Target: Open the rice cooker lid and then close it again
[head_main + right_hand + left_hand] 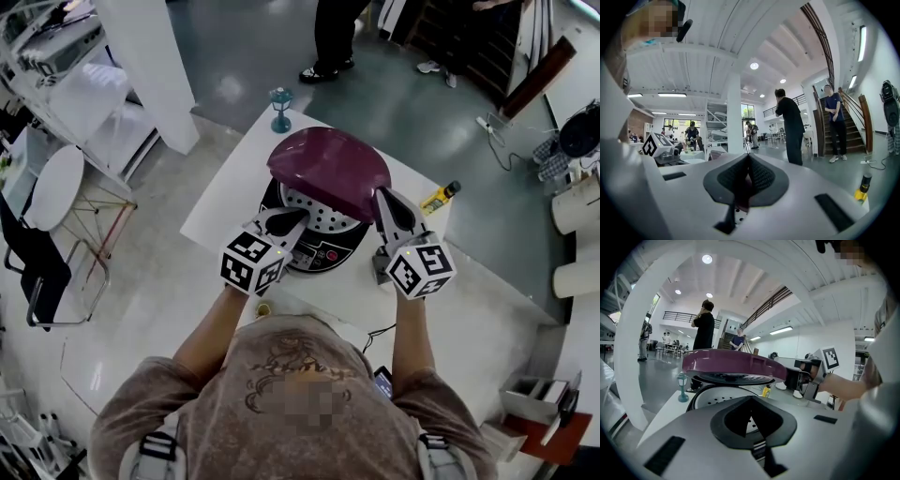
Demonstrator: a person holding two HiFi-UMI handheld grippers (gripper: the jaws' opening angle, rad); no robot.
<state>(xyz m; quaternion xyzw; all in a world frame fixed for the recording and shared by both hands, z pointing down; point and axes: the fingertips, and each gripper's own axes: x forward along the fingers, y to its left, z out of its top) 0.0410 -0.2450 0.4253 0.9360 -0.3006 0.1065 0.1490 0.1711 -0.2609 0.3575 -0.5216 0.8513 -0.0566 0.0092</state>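
Observation:
The rice cooker [323,258] stands on a white table [225,202]. Its maroon lid [328,169] is raised part way, and a perforated white plate [323,217] shows beneath it. My right gripper [382,195] is shut and points level, with its tips against the lid's right rim. In the left gripper view it meets the lid [731,363] at that rim [799,376]. A maroon patch shows just below its jaws [747,161]. My left gripper [302,216] is shut, holds nothing, and hovers over the cooker's front left [751,401].
A small teal lamp figure [280,110] stands at the table's far corner. A yellow bottle [438,197] lies to the right, behind the cooker. People stand on the floor beyond the table. A chair [42,272] and shelves are at the left.

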